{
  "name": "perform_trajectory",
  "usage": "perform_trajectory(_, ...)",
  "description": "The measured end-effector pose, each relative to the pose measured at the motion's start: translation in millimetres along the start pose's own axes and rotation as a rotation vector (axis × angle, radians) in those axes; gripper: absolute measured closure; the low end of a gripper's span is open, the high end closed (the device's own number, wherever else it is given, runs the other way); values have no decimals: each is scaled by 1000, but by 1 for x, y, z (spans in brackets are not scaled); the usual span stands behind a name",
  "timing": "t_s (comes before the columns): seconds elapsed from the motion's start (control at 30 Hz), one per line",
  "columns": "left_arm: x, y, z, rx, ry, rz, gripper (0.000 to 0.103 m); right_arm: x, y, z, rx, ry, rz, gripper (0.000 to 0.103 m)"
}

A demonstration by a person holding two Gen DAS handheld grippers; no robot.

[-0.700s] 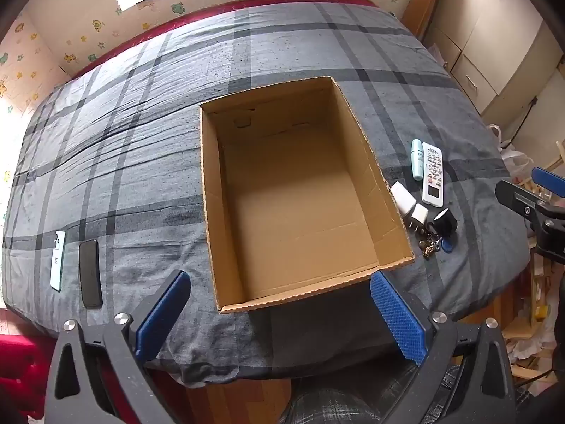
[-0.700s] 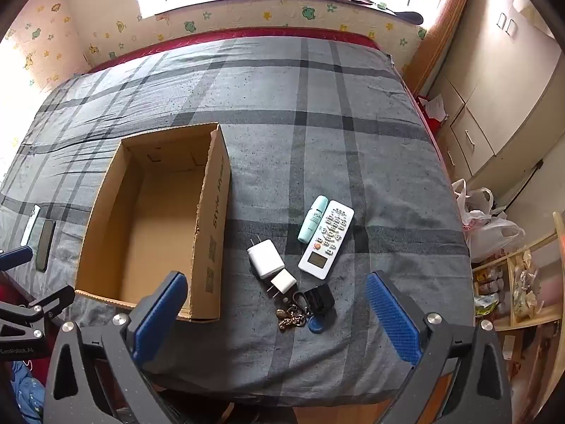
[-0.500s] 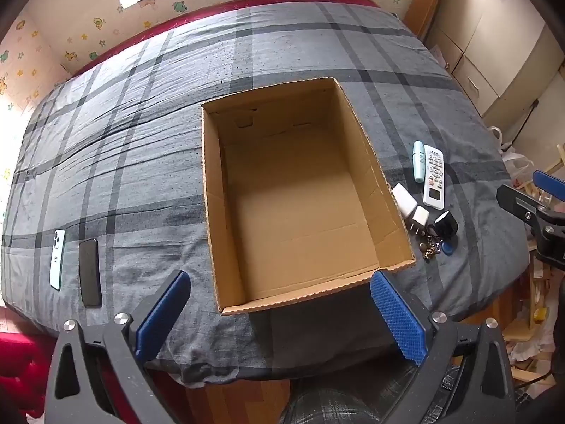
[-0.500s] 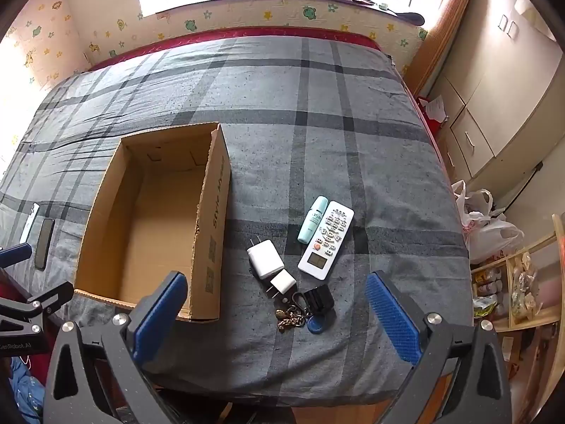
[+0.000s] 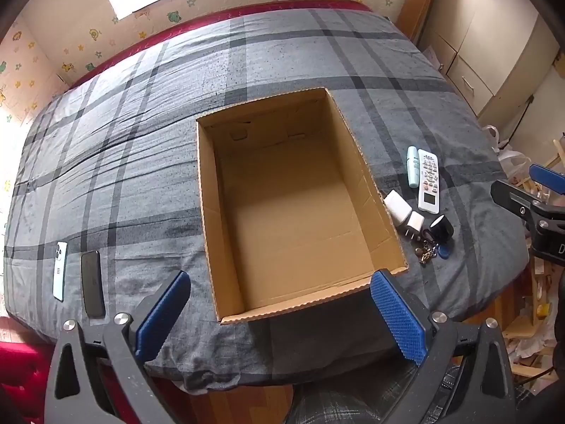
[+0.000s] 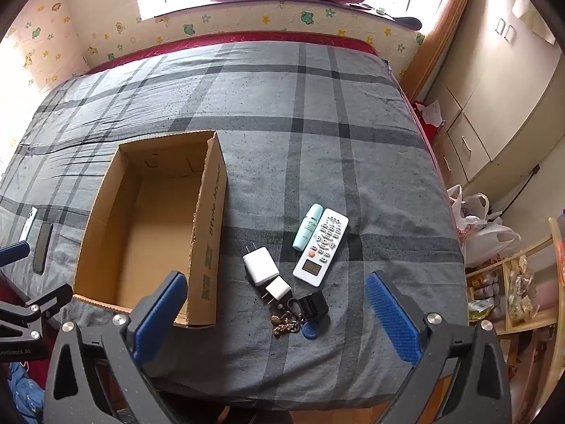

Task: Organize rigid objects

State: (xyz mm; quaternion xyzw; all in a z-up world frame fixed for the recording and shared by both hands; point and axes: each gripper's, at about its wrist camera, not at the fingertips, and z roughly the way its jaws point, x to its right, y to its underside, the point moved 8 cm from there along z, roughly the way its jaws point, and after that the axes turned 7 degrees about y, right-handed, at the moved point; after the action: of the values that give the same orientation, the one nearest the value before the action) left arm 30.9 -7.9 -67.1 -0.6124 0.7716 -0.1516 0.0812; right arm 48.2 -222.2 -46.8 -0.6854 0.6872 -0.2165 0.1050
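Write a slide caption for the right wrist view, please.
Open right gripper hovers over chargers, remote, bottle and keys beside an empty cardboard box.

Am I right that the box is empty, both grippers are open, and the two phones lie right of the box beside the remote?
Not quite. The two phones lie left of the box, as the left wrist view shows. The remote is right of it. The box is empty, and the left gripper and right gripper are open.

A box (image 5: 296, 212) sat mid-bed (image 5: 141, 141); two phones (image 5: 92, 282) lay left, while chargers (image 6: 261, 265), remote (image 6: 320, 247), bottle (image 6: 308, 226) and, apparently, keys (image 6: 293, 321) lay right.
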Motion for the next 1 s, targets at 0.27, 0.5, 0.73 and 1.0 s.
perform_trajectory(0.27, 4, 0, 0, -10, -2, 6, 0, 2, -1, 1, -4, 0, 2, 0)
perform_trajectory(0.5, 2, -1, -2, -7, -6, 0, 0, 1, -3, 1, -10, 0, -1, 0)
perform_trajectory(0.73, 1, -2, -4, -9, -4, -4, 0, 0, -5, 0, -6, 2, -11, 0)
perform_trajectory(1.0, 1, -4, -8, -6, -18, -5, 0, 0, -8, -3, 7, -3, -11, 0)
